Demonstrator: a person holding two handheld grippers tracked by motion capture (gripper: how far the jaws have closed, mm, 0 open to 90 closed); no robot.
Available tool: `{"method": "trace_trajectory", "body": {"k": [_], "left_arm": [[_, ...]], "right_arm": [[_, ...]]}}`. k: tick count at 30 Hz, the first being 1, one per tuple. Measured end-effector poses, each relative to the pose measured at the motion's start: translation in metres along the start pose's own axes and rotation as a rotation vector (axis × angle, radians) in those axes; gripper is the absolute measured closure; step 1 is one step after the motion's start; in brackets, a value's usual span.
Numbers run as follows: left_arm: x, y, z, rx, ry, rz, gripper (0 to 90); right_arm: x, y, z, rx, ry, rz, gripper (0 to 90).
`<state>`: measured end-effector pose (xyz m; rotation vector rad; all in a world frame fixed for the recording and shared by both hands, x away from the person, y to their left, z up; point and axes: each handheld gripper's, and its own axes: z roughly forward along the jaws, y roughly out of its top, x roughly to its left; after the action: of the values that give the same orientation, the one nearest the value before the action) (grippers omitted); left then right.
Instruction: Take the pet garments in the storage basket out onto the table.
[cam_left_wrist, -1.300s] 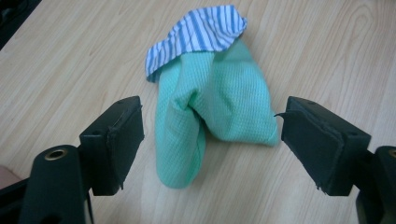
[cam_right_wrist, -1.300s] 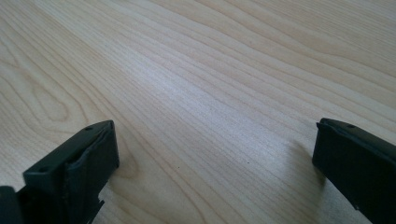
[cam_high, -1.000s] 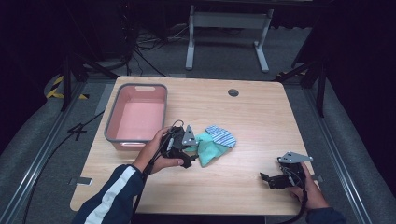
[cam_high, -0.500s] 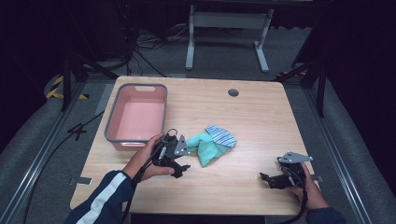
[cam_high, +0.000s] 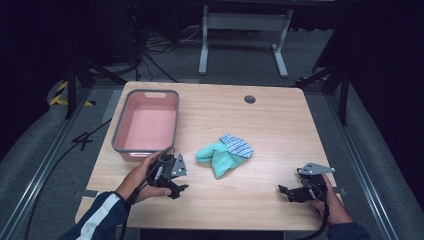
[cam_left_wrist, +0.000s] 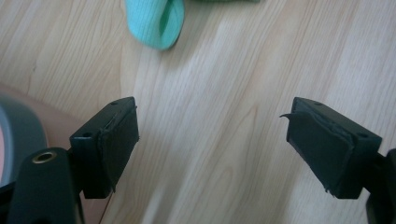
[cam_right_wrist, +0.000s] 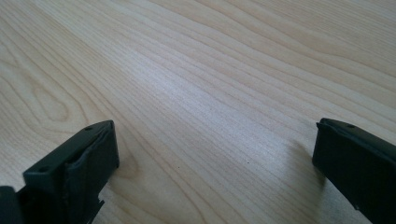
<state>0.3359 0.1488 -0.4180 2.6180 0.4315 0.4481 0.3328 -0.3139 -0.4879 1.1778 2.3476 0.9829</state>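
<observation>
Left to right: the pink bin (cam_high: 146, 125) sits by my left tool (cam_high: 176, 186), whose jaws gape empty just short of the teal cloth (cam_high: 220, 156) mid-worktop (cam_high: 270, 125). Closing early could pinch nothing. My right tool (cam_high: 286, 192), wide open too, idles far off.

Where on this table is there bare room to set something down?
Free: the table stretch from the pink bin past the cable hole to the right edge, and the front strip between the left gripper and right gripper. Crowded: the middle, around the teal cloth and striped cloth.
</observation>
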Motion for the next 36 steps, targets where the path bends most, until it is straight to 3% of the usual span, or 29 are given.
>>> {"method": "trace_trajectory", "body": {"k": [4,9,14,16,17,20,22,23,24,25,26,27,28,36], "left_arm": [[0.002,-0.015,-0.003,0.005,0.005,-0.015,17.4],[0.004,-0.036,-0.006,-0.033,-0.006,-0.05,17.3],[0.007,-0.057,-0.005,-0.006,-0.006,-0.073,17.2],[0.01,-0.066,-0.003,0.002,-0.013,-0.096,17.3],[0.013,-0.076,-0.001,-0.008,-0.02,-0.128,17.2],[0.016,-0.085,0.001,-0.006,-0.025,-0.146,17.2],[0.018,-0.097,0.004,-0.027,-0.046,-0.179,17.2],[0.023,-0.108,0.005,-0.075,-0.084,-0.232,15.2],[0.023,-0.108,0.005,-0.075,-0.084,-0.232,14.8],[0.028,-0.121,0.006,-0.128,-0.091,-0.29,14.6],[0.03,-0.13,0.008,-0.175,-0.08,-0.324,14.1],[0.03,-0.13,0.008,-0.175,-0.08,-0.324,13.4],[0.03,-0.135,0.009,-0.215,-0.072,-0.339,13.4],[0.03,-0.136,0.009,-0.215,-0.056,-0.36,12.2]], "right_arm": [[0.0,0.0,0.0,0.001,-0.001,-0.003,0.6],[0.0,0.0,0.0,0.001,-0.003,-0.002,0.6],[0.0,0.0,0.0,0.001,-0.002,0.0,0.6],[0.0,0.0,0.0,0.001,-0.002,-0.002,0.6],[0.0,0.0,0.0,0.001,-0.003,-0.002,0.6],[0.0,0.0,0.0,0.001,-0.002,-0.002,0.6],[0.0,0.0,0.0,0.001,-0.002,-0.002,0.6],[0.0,0.0,0.0,0.001,0.001,0.0,0.6],[0.0,0.0,0.0,0.001,0.001,0.0,0.6],[0.0,0.0,0.0,0.001,0.001,-0.004,0.6],[0.0,0.0,0.0,0.001,0.001,-0.003,0.6],[0.0,0.0,0.0,0.001,0.001,-0.003,0.6],[0.0,0.0,0.0,0.001,0.001,-0.004,0.6],[0.0,0.0,0.0,0.001,0.0,-0.005,0.6]]}}
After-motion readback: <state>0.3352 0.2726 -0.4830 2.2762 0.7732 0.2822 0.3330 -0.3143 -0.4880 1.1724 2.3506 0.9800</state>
